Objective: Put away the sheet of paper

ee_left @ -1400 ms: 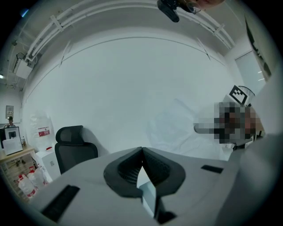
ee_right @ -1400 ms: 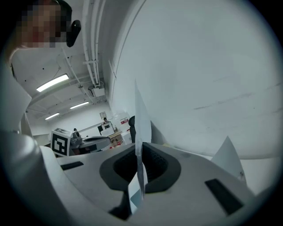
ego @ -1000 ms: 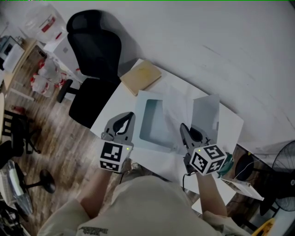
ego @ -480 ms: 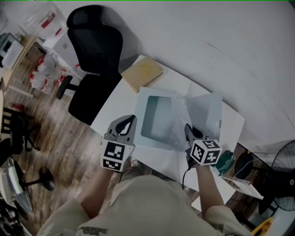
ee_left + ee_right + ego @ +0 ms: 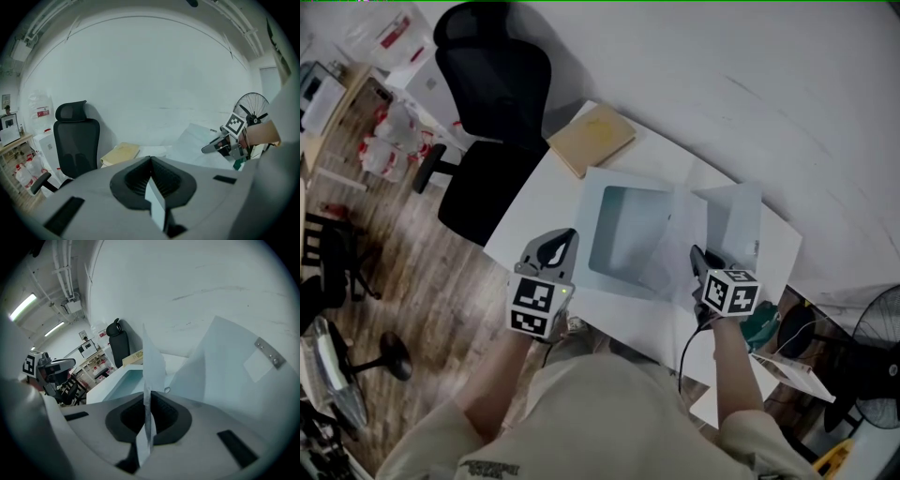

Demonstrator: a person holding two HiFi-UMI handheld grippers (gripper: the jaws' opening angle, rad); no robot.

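White laminate table (image 5: 628,317), rectangular, set against a pale smooth wall, with brown plank floor (image 5: 412,281) at its left. On it lay a shallow square box (image 5: 589,220) with a wide white rim and a pale blue-green recessed well. Its flat lid (image 5: 736,220) was raised at the right side. A small oblong metal tab (image 5: 265,352) with rivet dots sat near the lid's upper edge.

Right claw (image 5: 696,251): pressed together on the sheet of paper (image 5: 152,357). The sheet was thin, pale and slightly translucent. In the right gripper view it was seen edge-on, rising from the jaw seam as a narrow blade with a ragged top corner. It stood over the right part of the table, with the box's well on one side and the lid on the other. Whether its lower edge touched the box could not be told.

Left claw (image 5: 570,234): pressed together, nothing between the jaws. It was a grey leaf-shaped shell with a dark ribbed hollow, held above the table's near-left edge, well apart from the sheet.

A tan flat pad (image 5: 592,139), matte like card, lay at the far corner of the table. A black high-backed office chair (image 5: 492,84) stood beside it. A wire-caged fan (image 5: 874,328) was at the far right.
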